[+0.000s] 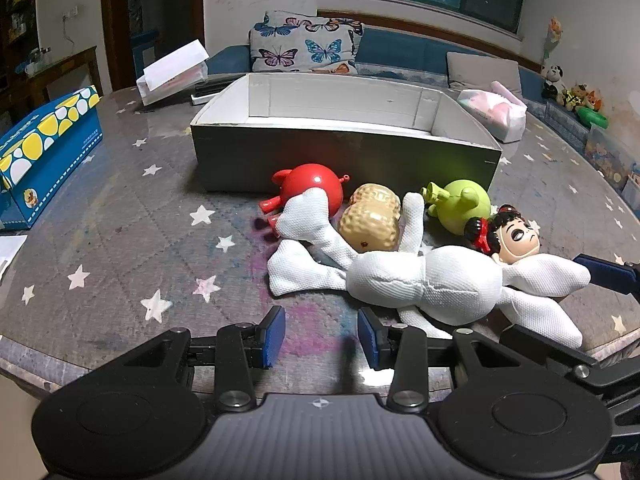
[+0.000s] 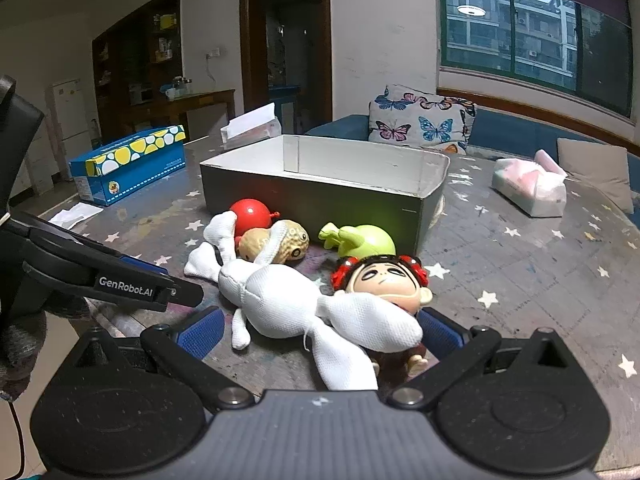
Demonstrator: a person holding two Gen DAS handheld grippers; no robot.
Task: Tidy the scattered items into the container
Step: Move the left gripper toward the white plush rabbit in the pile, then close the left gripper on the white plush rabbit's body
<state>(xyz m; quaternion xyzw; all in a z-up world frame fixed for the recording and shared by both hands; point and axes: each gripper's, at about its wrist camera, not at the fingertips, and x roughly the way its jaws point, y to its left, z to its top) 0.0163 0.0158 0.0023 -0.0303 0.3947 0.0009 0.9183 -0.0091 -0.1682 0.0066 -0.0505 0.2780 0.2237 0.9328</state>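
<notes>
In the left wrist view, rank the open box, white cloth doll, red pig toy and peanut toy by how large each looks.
1. open box
2. white cloth doll, though it lies nearer the camera, which inflates it
3. red pig toy and peanut toy: too alike to rank, and the doll's limbs cover part of each

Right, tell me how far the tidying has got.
Nothing is packed yet: no toys show inside the box. The right hand-held gripper is open around the white doll's arm, not closed. The red pig, peanut and green toy remain on the table.
</notes>
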